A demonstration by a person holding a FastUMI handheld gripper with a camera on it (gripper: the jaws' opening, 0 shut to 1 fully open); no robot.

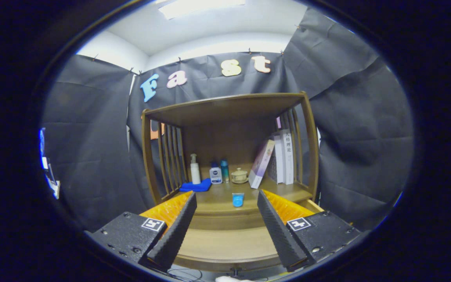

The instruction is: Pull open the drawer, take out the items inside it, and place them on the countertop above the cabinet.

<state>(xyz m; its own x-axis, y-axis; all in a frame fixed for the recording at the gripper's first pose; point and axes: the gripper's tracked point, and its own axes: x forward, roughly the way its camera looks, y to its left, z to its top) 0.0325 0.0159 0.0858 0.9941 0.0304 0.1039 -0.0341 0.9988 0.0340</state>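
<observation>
The wooden cabinet (307, 149) stands straight ahead, with its countertop (217, 196) under a slatted shelf frame. A small blue container (237, 199) sits on the countertop near its front edge, just beyond and between my fingertips. Below it the drawer (225, 244) is pulled out toward me; its pale wooden bottom shows bare between my fingers, and its knob (233, 270) pokes out under the front panel. My gripper (226, 194) hovers above the drawer, open, with nothing between its fingers.
Further back on the countertop stand a white pump bottle (195, 168), a folded blue cloth (196, 186), a small white jar (215, 175), a teal can (224, 170) and a beige lidded pot (239, 176). Books (284, 156) lean against the right slats.
</observation>
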